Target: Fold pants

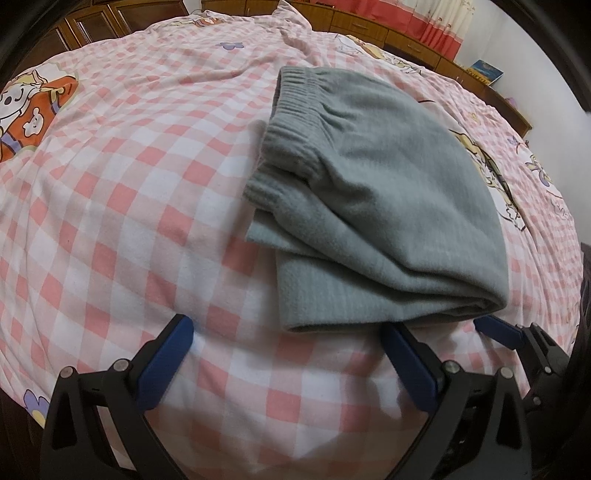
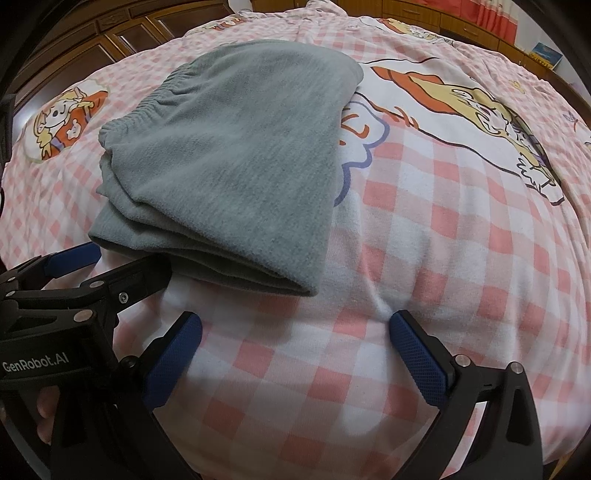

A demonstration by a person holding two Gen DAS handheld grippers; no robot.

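Grey fleece pants (image 1: 384,184) lie folded into a compact stack on the pink checked bedsheet (image 1: 129,221), with the elastic waistband on the far left side. My left gripper (image 1: 288,332) stands open at the stack's near edge, its right finger tip just at the fold, clamping nothing. In the right wrist view the pants (image 2: 236,147) sit up and to the left. My right gripper (image 2: 295,325) is open over bare sheet (image 2: 424,240), just right of the stack's near corner. The left gripper (image 2: 133,258) shows beside it, touching the near fold.
Cartoon prints cover parts of the sheet (image 2: 461,99). Dark wooden cabinets (image 1: 92,26) line the far side, and a blue book (image 1: 485,72) lies on a ledge at the back right. A hand (image 2: 44,410) holds the left gripper's body.
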